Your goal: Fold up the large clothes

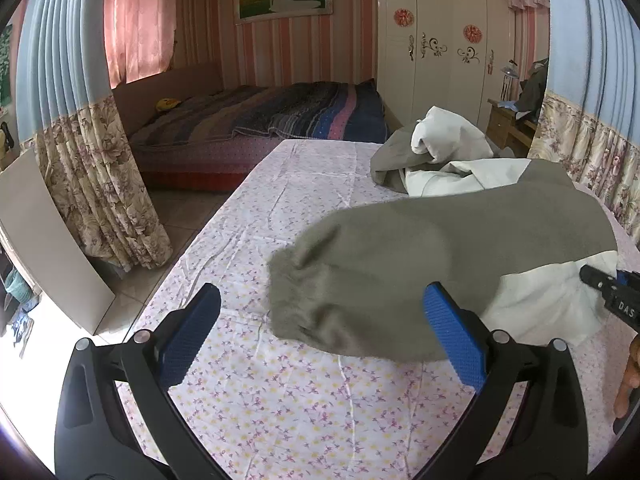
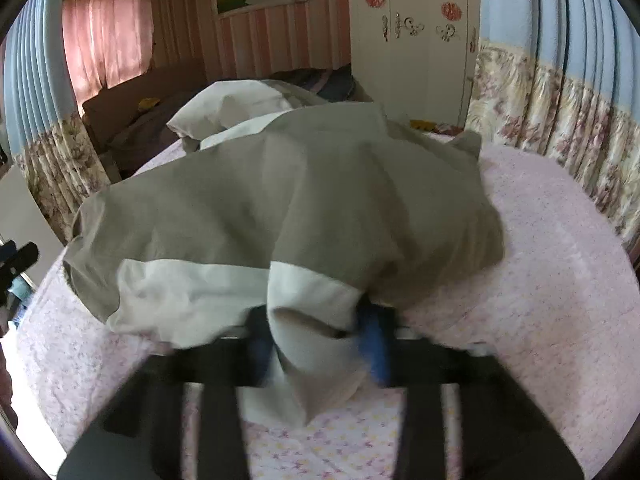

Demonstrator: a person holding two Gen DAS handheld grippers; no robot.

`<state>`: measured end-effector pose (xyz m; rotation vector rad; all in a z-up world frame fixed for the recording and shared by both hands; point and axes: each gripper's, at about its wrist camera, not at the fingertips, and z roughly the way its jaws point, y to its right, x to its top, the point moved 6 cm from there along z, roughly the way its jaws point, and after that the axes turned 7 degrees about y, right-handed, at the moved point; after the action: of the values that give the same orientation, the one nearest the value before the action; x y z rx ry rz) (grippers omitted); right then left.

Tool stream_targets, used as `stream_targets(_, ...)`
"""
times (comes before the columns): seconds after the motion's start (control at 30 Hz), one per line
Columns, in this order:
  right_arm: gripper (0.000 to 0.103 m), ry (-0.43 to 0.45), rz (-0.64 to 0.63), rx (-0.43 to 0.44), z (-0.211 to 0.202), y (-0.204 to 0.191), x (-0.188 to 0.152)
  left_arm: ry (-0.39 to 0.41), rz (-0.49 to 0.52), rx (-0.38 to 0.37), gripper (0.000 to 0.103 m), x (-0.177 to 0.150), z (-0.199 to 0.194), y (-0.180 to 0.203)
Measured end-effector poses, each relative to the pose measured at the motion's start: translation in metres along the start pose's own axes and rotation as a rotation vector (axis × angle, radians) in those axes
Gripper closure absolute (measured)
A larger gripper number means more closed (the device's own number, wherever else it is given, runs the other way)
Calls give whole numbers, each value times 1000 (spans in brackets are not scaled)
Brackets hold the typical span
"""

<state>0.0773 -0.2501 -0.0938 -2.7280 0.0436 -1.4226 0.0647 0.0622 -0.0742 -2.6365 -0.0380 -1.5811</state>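
A: How is the light?
B: Soft daylight glows through the pink curtains [image 1: 138,24] at far left; the room is fairly dim, and the lower left corner is blown out white.

A: And sharpness?
B: Left view is crisp. Right view is smeared; its hand-held gripper [image 2: 320,344] blurs. Fisheye bends both, with dark corners.

We read only one marking: the white capital letters "DAS" on the black plastic body of the right gripper [image 1: 612,294], at the right edge of the left wrist view.
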Motion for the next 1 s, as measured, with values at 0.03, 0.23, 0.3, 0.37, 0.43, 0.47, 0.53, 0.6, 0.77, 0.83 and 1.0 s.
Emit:
stream_targets(0.03, 86, 6, 8, 15, -2, 5, 1, -3, 2, 1, 3, 0, -1, 2)
stream_targets(0.23, 98, 124, 14, -68, -34, 61, 20, -10, 25, 11, 3, 3, -12, 18)
stream_targets(0.3, 99, 165, 18, -133, -44, 93, 30, -8, 30, 15, 3, 5, -16, 23)
stream_targets(0.37, 99, 194, 26, -188, -50, 128, 40, 1, 27, 15, 3, 7, -19, 27)
stream_targets(0.43, 100, 226, 18, -269, -55, 166, 51, 2, 29, 18, 3, 10, -21, 34)
stream_targets(0.47, 100, 238, 12, -303, -56, 181, 56, 3, 29, 15, 3, 11, -22, 40)
stream_targets(0.53, 101, 258, 1, -383, -56, 217, 67, 11, 30, 7, 3, 12, -23, 47)
stream_targets(0.6, 101, 274, -8, -459, -56, 251, 78, 13, 45, -5, 3, 14, -26, 61)
stream_targets(0.77, 101, 259, 29, -581, -41, 347, 110, 7, 65, -51, 3, 17, -26, 93)
stream_targets(0.83, 97, 206, 36, -569, -22, 371, 113, 4, 81, -74, 3, 17, -24, 108)
stream_targets(1.0, 5, 176, 39, -502, -27, 370, 98, -10, 123, -129, 3, 15, -10, 144)
